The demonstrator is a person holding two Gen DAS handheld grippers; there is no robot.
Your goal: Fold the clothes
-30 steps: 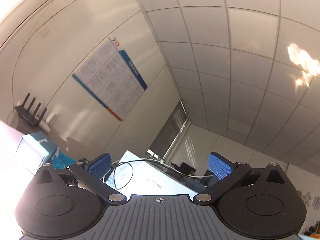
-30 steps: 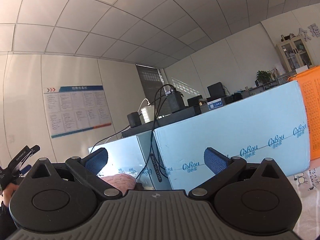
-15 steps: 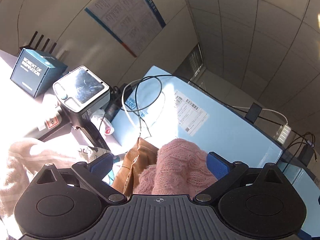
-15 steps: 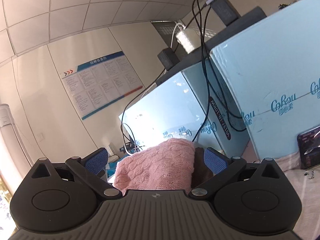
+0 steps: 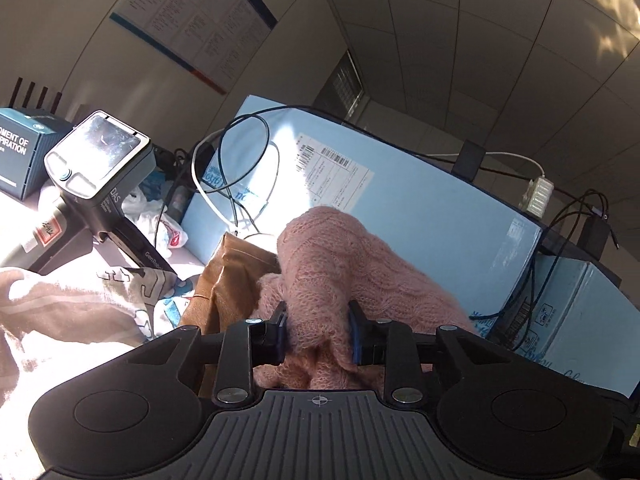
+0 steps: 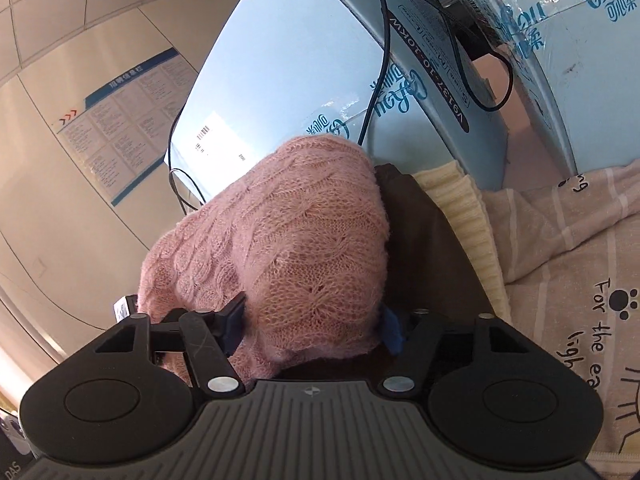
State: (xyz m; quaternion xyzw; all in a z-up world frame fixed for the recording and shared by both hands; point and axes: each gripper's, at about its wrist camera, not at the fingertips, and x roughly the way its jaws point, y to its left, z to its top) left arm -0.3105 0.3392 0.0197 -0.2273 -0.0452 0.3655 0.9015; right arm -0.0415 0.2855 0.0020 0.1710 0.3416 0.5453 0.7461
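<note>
A pink cable-knit sweater lies heaped on a pile of clothes. My left gripper is shut on a fold of it, blue pads pressed into the knit. In the right wrist view the same pink sweater fills the middle. My right gripper is closed around a thick bunch of it, with the jaws still fairly wide apart. Under the sweater lie a dark brown garment and a cream ribbed knit. A tan garment lies left of the sweater.
Light blue cardboard boxes with black cables stand right behind the pile. A handheld scanner device and a dark blue box stand at the left. A striped printed bedsheet covers the surface at the right.
Both grippers dropped from pointing at the ceiling and wall down onto the clothes pile. Both were open half a second ago and have since closed on the pink sweater.
</note>
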